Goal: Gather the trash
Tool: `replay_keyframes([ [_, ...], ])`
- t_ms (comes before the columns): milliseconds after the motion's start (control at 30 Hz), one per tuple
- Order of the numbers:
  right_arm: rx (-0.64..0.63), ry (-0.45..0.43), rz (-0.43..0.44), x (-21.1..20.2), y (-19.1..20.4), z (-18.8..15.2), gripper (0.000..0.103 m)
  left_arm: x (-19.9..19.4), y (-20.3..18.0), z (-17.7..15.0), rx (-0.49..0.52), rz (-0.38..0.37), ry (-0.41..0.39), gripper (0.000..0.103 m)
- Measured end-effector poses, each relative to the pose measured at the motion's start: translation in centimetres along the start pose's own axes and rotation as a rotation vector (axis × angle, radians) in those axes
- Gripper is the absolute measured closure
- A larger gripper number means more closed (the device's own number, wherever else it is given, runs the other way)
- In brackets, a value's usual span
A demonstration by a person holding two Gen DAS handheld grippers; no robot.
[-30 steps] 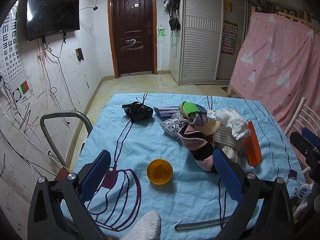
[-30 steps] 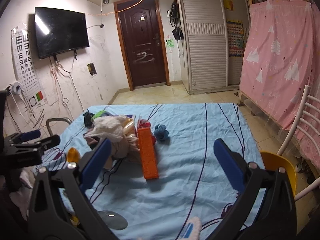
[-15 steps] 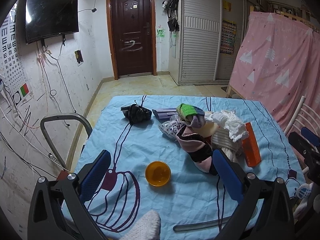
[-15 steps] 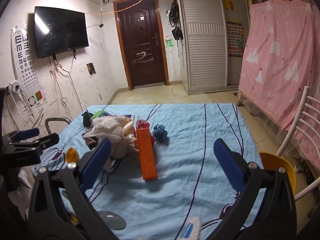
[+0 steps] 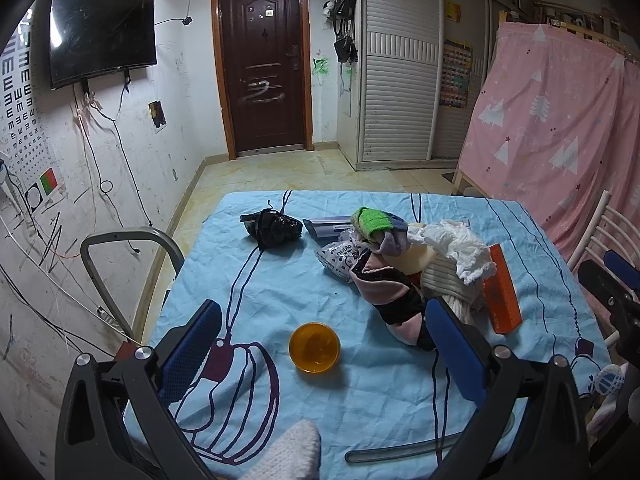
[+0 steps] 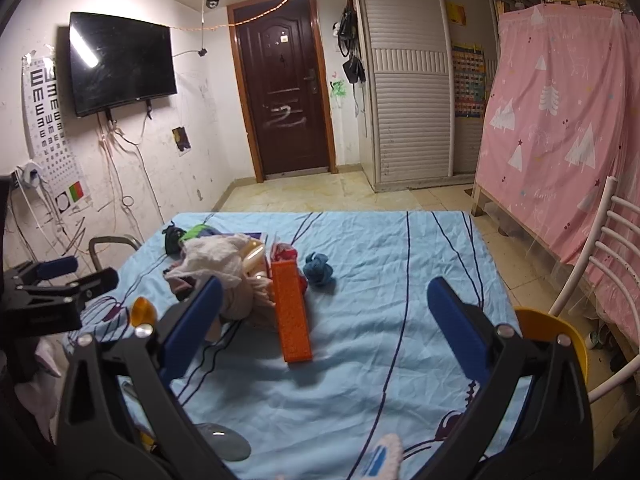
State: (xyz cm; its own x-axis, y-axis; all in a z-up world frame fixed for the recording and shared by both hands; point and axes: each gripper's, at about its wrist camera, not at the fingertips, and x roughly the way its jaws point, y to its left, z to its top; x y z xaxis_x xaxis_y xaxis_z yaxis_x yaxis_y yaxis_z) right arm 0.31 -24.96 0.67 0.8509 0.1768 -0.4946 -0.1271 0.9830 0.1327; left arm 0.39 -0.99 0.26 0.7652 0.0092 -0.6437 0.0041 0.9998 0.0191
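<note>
The left claw (image 5: 322, 344) is spread wide and holds nothing, its 2 blue pads hanging above the blue-sheeted surface (image 5: 280, 280) with an orange bowl (image 5: 315, 347) lying between them on the cloth. The right claw (image 6: 326, 322) is just as wide and equally empty, hovering over a bare stretch of the sheet. Just beyond the left claw sits the clutter — a pile of crumpled socks and cloth (image 5: 396, 276) topped by a white wad of tissue (image 5: 456, 246), with a long orange box (image 5: 502, 288) leaning at its right edge and a black crumpled bag (image 5: 274, 226) lying apart toward the far left. In the right wrist view a small blue knitted piece (image 6: 319, 269) rests just beside the orange box. Farther off stand a dark door (image 5: 262, 68) and a pink curtain (image 5: 560, 128).
</note>
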Motion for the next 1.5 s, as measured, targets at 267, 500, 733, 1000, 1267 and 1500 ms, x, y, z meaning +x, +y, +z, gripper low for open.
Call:
replay_keyframes([
  [267, -0.003, 0.009, 0.001, 0.1, 0.1, 0.1, 0.005, 0.1, 0.2, 0.0, -0.004, 0.001, 0.004, 0.01],
  [500, -0.005, 0.01, 0.001, 0.1, 0.1, 0.1, 0.005, 0.3, 0.2, 0.0, -0.004, -0.002, 0.008, 0.01],
  [733, -0.005, 0.011, -0.005, 0.4, 0.3, 0.1, 0.005, 0.6, 0.4, 0.0, -0.009, -0.001, 0.017, 0.01],
  [1000, -0.009, 0.028, 0.002, 1.1, 0.5, -0.1, 0.005, 1.2, 0.7, -0.1, -0.014, -0.002, 0.03, 0.01],
  [1267, -0.021, 0.069, 0.02, 2.8, 1.0, -0.3, 0.005, 2.8, 1.4, -0.3, -0.024, -0.012, 0.065, 0.01],
  [1500, -0.034, 0.156, 0.078, 5.2, 2.2, -1.5, 0.005, 4.9, 4.5, -1.2, -0.088, -0.048, 0.119, 0.01],
])
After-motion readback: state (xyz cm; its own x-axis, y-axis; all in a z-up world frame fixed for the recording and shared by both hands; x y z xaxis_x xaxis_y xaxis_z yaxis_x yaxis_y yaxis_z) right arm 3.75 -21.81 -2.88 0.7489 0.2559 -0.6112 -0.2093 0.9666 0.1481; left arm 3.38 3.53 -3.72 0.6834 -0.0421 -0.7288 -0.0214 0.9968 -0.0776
